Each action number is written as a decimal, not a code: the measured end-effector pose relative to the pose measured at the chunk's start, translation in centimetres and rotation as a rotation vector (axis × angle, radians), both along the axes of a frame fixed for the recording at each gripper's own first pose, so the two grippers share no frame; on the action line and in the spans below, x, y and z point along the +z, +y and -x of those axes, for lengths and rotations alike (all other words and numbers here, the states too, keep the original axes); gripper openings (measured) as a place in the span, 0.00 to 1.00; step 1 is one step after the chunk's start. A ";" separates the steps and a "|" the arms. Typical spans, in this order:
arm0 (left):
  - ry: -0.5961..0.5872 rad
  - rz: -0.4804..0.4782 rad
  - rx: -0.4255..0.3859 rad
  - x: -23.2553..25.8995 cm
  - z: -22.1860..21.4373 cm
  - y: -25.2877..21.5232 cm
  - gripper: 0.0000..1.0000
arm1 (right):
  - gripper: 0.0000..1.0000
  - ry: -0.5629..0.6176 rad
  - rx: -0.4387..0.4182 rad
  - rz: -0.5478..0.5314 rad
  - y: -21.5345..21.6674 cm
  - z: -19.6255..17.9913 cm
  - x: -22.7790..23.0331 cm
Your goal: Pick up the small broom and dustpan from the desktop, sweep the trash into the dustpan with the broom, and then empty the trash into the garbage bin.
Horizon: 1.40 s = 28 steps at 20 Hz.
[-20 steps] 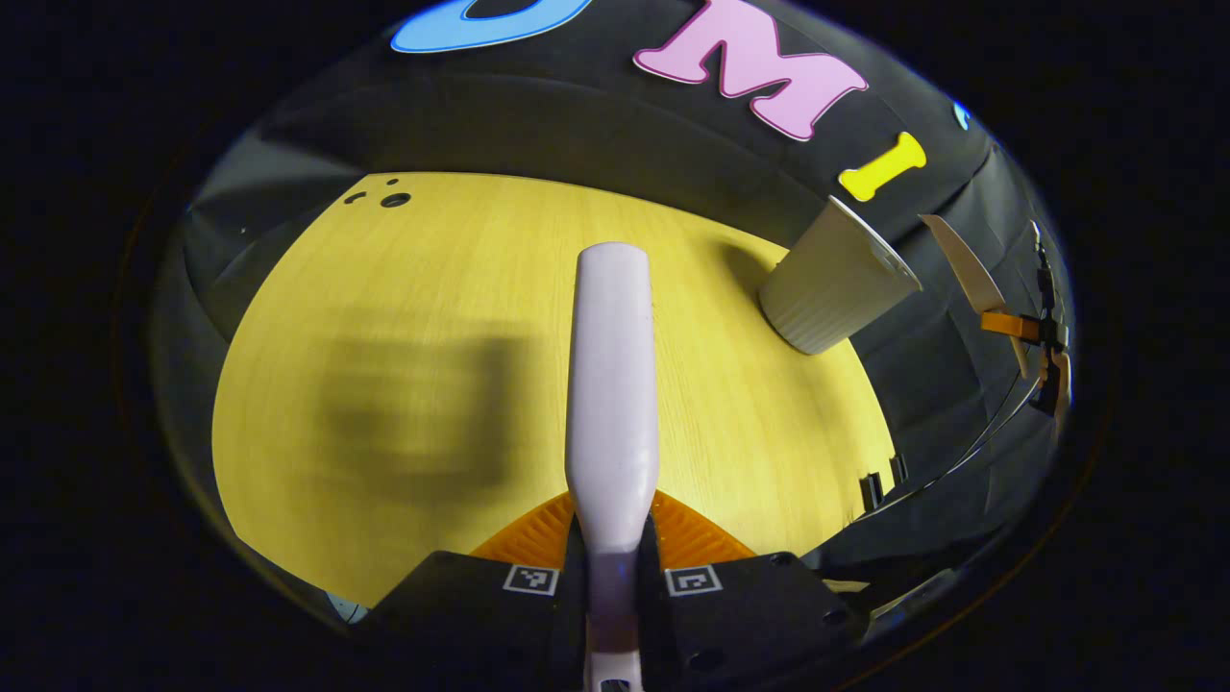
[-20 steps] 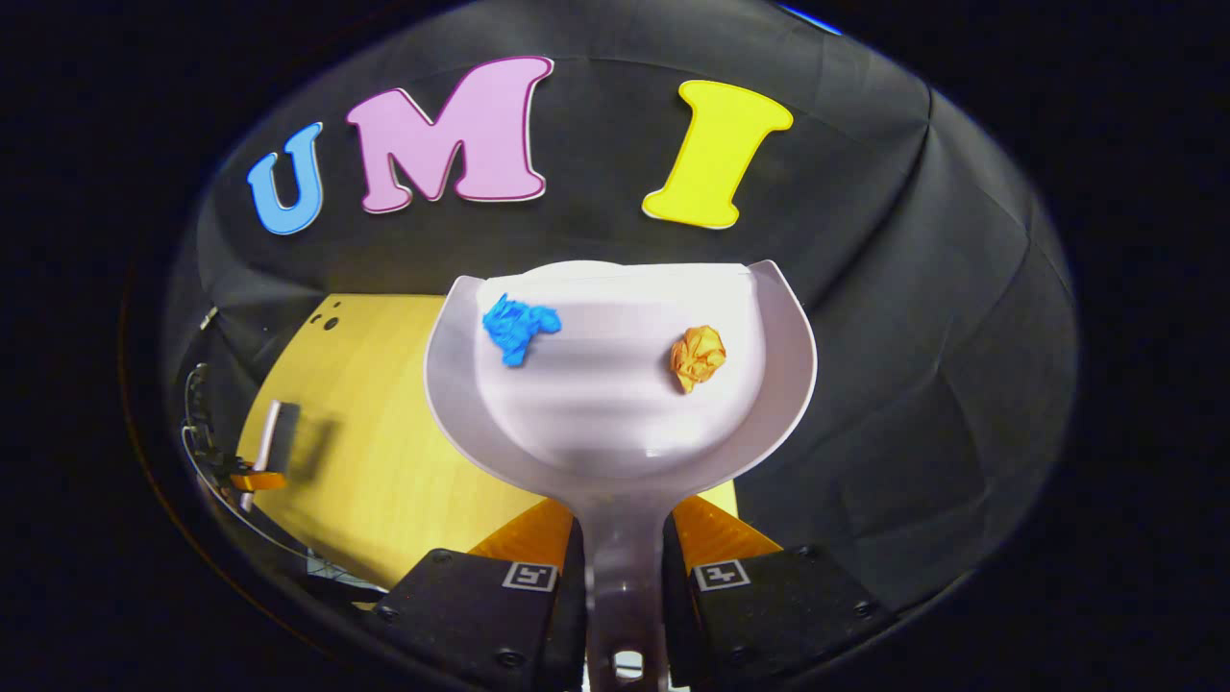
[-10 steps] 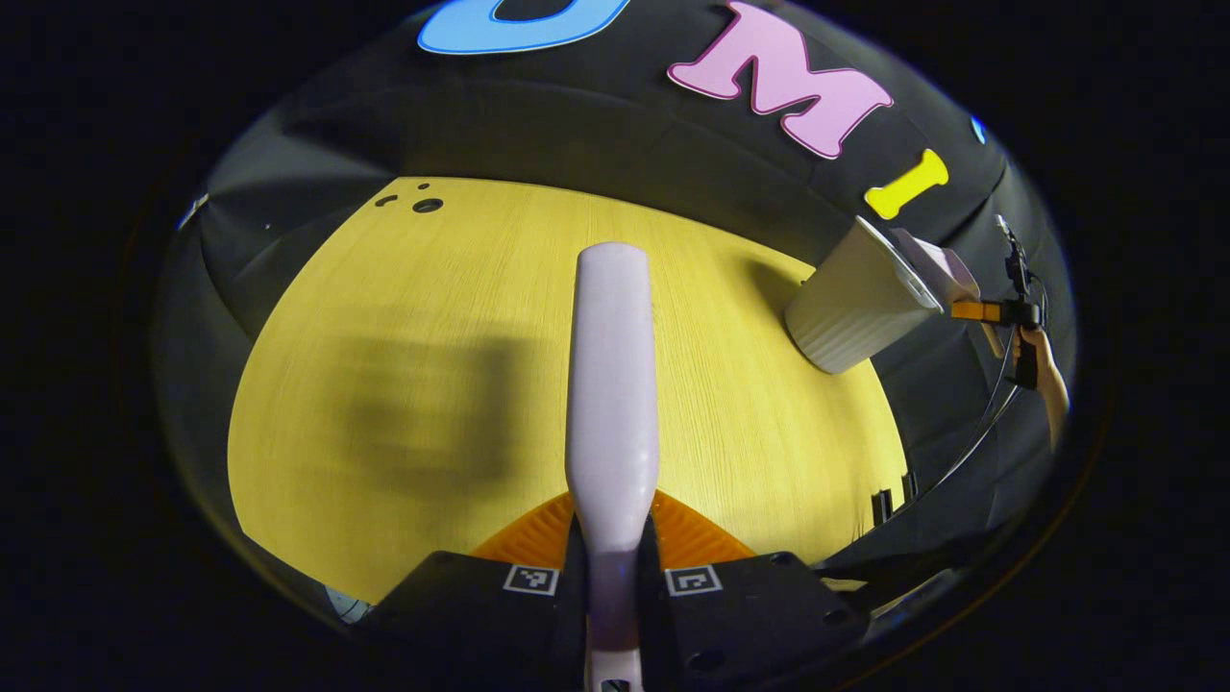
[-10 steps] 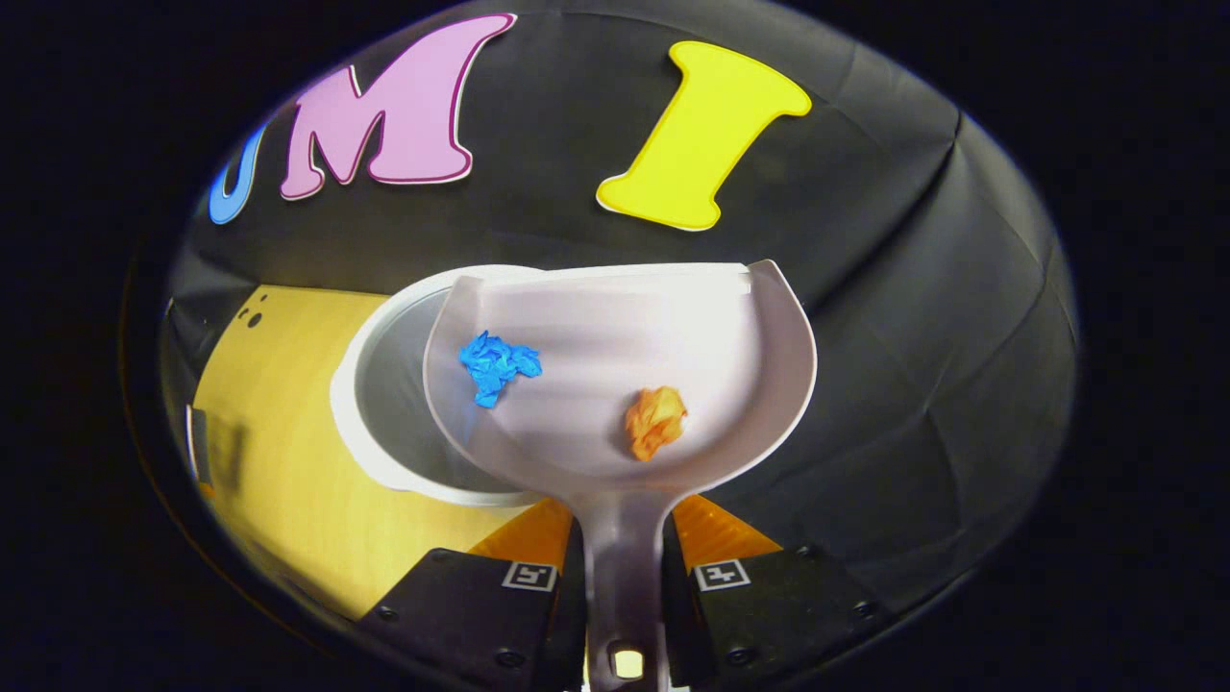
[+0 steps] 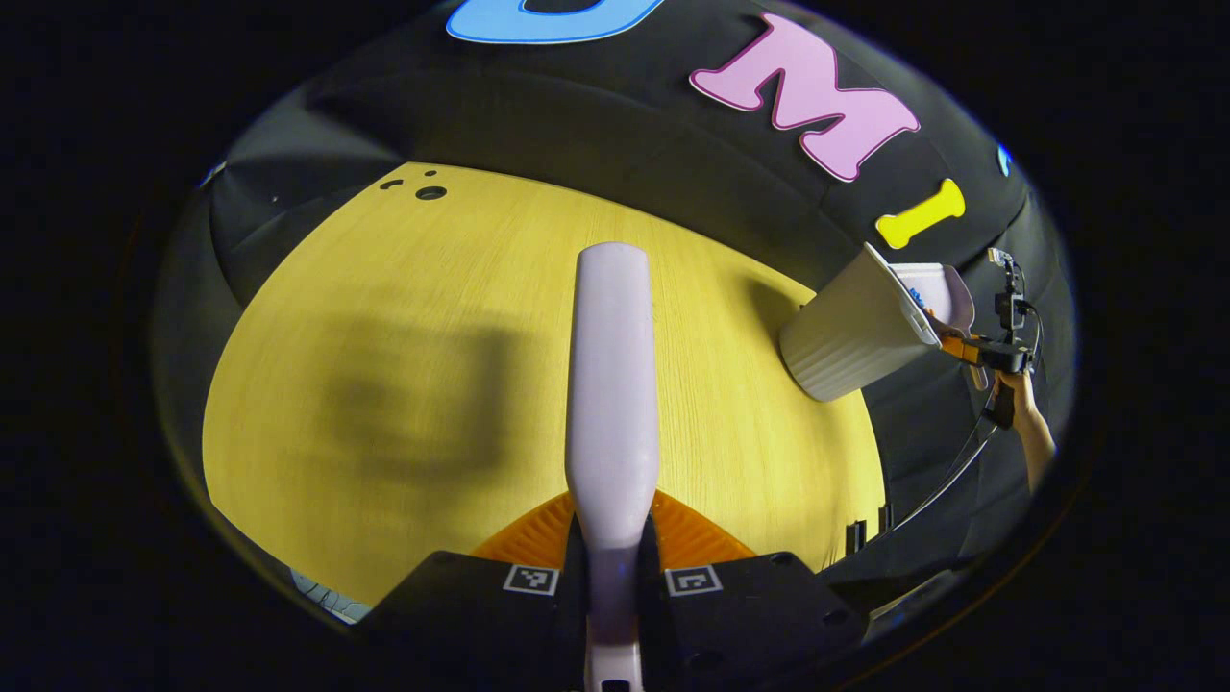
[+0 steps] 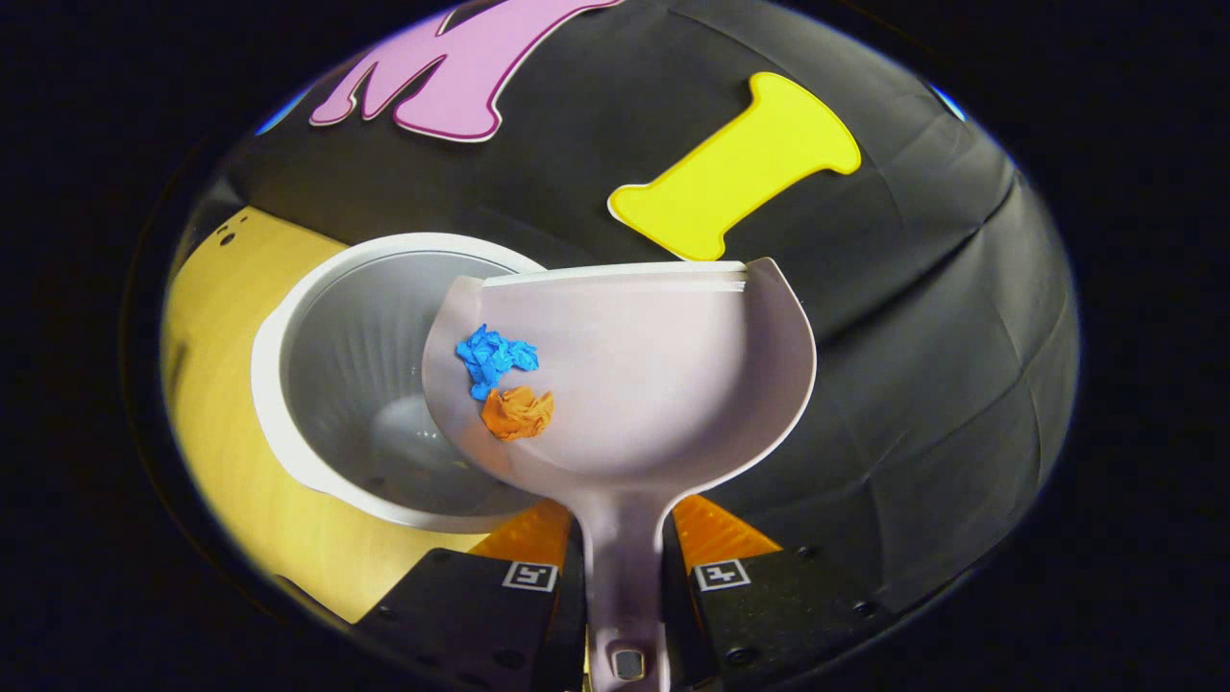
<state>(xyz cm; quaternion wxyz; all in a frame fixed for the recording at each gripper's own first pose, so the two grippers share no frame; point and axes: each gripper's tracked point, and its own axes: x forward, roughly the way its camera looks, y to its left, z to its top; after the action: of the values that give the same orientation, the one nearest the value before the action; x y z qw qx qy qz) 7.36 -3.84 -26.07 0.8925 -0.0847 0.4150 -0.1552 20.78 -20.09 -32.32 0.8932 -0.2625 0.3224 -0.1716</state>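
My left gripper (image 5: 612, 567) is shut on the white broom handle (image 5: 611, 384), which points out over the yellow desktop (image 5: 404, 317). My right gripper (image 6: 620, 562) is shut on the handle of the white dustpan (image 6: 663, 384), tilted to its left over the white garbage bin (image 6: 356, 384). A blue paper wad (image 6: 492, 358) and an orange paper wad (image 6: 517, 412) lie together at the pan's left wall. In the left gripper view the garbage bin (image 5: 850, 332) stands at the desk's far right, with the dustpan (image 5: 937, 293) and a hand (image 5: 1023, 423) beyond it.
Small round holes (image 5: 423, 190) mark the desk's far left corner. The desk's right edge (image 5: 879, 481) drops off just below the bin. Black cloth walls close in the back and right.
The dustpan has moved over the bin's mouth and rolled left. The orange wad slid across the pan to rest beside the blue one. The broom stayed nearly still.
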 end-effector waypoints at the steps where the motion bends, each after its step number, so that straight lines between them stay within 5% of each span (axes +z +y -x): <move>1: 0.001 0.000 -0.002 0.0 -0.1 -0.1 0.26 | 0.37 0.004 0.011 0.038 0.0 -0.1 0.3; 12: 0.027 0.025 0.016 -0.2 0.0 -1.1 0.26 | 0.36 0.061 0.204 0.578 -0.4 -0.9 3.6; 24: 0.021 0.008 -0.036 0.1 -0.1 -2.3 0.26 | 0.36 0.141 0.320 0.874 -2.9 3.7 9.3; 28: 0.019 -0.001 -0.040 0.2 -0.3 -2.2 0.26 | 0.36 0.150 0.308 0.846 -3.1 2.8 8.4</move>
<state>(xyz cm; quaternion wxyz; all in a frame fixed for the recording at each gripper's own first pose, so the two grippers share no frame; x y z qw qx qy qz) 7.70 -6.03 -25.91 0.8854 -0.0776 0.4249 -0.1719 17.96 -23.23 -23.89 0.6969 -0.6607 0.2448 -0.1337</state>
